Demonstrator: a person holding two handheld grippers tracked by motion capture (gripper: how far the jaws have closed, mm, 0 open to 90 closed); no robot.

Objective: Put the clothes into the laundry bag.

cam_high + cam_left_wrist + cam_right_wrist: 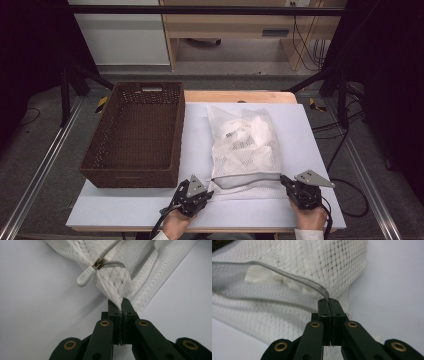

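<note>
A white mesh laundry bag lies on the white tabletop, stuffed with white cloth. Its near end is unzipped and gapes open. My left gripper is shut on the bag's near left corner, just below the white zipper pull. In its own view the left gripper pinches bunched mesh between the jaws. My right gripper is shut on the near right corner. Seen from the right gripper, the jaws clamp the end of the zipper seam.
A brown wicker basket stands at the left of the tabletop, beside the bag, with nothing in it. The person's hands come in over the table's near edge. Black frame posts and cables flank the table on both sides.
</note>
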